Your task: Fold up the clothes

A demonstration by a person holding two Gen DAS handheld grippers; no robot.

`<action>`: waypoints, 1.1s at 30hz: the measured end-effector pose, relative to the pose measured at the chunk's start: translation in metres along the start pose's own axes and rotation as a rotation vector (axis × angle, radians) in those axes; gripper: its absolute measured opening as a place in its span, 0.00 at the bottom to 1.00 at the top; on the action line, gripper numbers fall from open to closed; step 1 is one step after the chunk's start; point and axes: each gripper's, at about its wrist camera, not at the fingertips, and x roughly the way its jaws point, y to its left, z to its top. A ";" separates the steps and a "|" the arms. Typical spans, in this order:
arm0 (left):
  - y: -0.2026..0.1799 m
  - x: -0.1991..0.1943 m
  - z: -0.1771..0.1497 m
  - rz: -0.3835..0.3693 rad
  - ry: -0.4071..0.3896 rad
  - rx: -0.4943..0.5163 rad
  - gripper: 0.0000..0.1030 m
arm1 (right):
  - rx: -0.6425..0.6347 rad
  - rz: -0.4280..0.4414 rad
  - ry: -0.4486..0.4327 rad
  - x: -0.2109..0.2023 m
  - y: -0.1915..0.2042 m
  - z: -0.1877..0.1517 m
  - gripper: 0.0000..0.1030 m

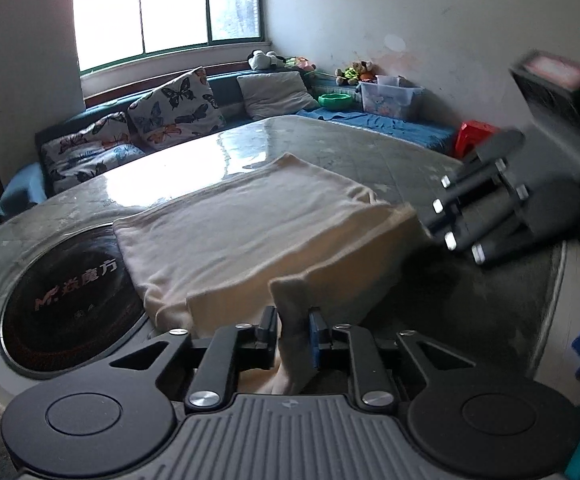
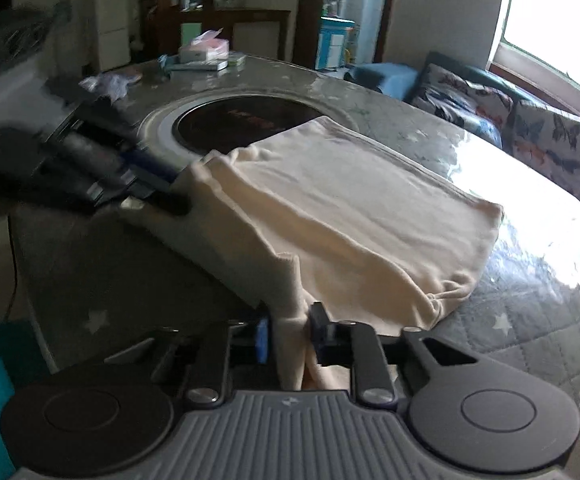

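A cream cloth garment [image 1: 249,224] lies partly folded on the grey table, its near edge lifted off the surface. My left gripper [image 1: 292,330] is shut on one near corner of it, the fabric pinched between the pads. In the left wrist view the right gripper [image 1: 430,232] appears blurred at the right, gripping the other near corner. In the right wrist view the same garment [image 2: 350,208] stretches away, and my right gripper [image 2: 287,334] is shut on its corner. There the left gripper [image 2: 173,196] is a blurred shape at the left, holding the cloth's opposite corner.
A round black cooktop [image 1: 69,300] is set into the table [image 1: 330,140], partly under the cloth. Tissue boxes and papers [image 2: 205,56] lie at the table's far end. A sofa with butterfly cushions [image 1: 173,108] and a red stool [image 1: 474,136] stand beyond the table.
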 end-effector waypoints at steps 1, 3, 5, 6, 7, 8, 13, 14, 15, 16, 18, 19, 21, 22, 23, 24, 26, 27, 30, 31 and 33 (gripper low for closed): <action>-0.002 -0.003 -0.004 0.005 0.000 0.017 0.22 | 0.013 0.003 -0.005 -0.002 -0.002 0.001 0.13; -0.005 -0.007 -0.013 0.020 0.003 0.051 0.31 | 0.043 0.008 -0.013 -0.005 -0.007 0.004 0.11; -0.008 -0.010 -0.021 0.045 0.010 0.084 0.33 | 0.063 0.007 -0.023 -0.008 -0.011 0.007 0.10; -0.009 -0.010 -0.023 0.060 0.015 0.103 0.33 | 0.068 0.005 -0.027 -0.009 -0.012 0.008 0.10; -0.010 -0.010 -0.026 0.077 0.016 0.124 0.33 | 0.068 0.002 -0.030 -0.009 -0.011 0.009 0.10; -0.011 -0.009 -0.028 0.091 0.017 0.144 0.33 | 0.068 0.000 -0.032 -0.009 -0.011 0.010 0.10; -0.006 -0.006 -0.032 0.093 0.018 0.137 0.11 | 0.083 -0.020 -0.055 -0.008 -0.007 0.009 0.09; -0.005 -0.008 -0.031 0.089 0.008 0.130 0.08 | 0.088 -0.021 -0.063 -0.010 -0.006 0.008 0.08; -0.006 -0.011 -0.030 0.085 -0.002 0.125 0.08 | 0.091 -0.023 -0.071 -0.012 -0.005 0.007 0.08; -0.006 -0.015 -0.029 0.083 -0.013 0.123 0.07 | 0.090 -0.025 -0.079 -0.014 -0.004 0.007 0.08; -0.007 -0.023 -0.027 0.079 -0.031 0.113 0.06 | 0.085 -0.028 -0.097 -0.021 -0.002 0.006 0.08; -0.008 -0.027 -0.026 0.076 -0.039 0.110 0.06 | 0.081 -0.027 -0.106 -0.026 -0.001 0.006 0.08; -0.013 -0.038 -0.026 0.072 -0.047 0.110 0.06 | 0.067 -0.020 -0.118 -0.036 0.003 0.005 0.08; -0.016 -0.044 -0.026 0.063 -0.051 0.109 0.06 | 0.058 -0.014 -0.123 -0.043 0.007 0.003 0.08; -0.018 -0.051 -0.026 0.053 -0.053 0.107 0.06 | 0.051 -0.008 -0.125 -0.050 0.011 0.001 0.08; -0.021 -0.059 -0.027 0.046 -0.056 0.106 0.06 | 0.044 -0.001 -0.126 -0.058 0.015 -0.001 0.08; -0.028 -0.077 -0.030 0.030 -0.065 0.099 0.06 | 0.038 0.021 -0.127 -0.074 0.024 -0.006 0.08; -0.030 -0.086 -0.031 0.022 -0.071 0.088 0.06 | 0.035 0.034 -0.127 -0.083 0.029 -0.009 0.08; -0.031 -0.107 -0.032 0.005 -0.088 0.045 0.06 | 0.026 0.070 -0.117 -0.106 0.044 -0.016 0.08; -0.031 -0.109 -0.030 0.003 -0.094 0.038 0.06 | 0.019 0.075 -0.109 -0.111 0.048 -0.017 0.08; -0.030 -0.108 -0.024 0.015 -0.109 0.045 0.06 | 0.009 0.070 -0.105 -0.114 0.052 -0.017 0.08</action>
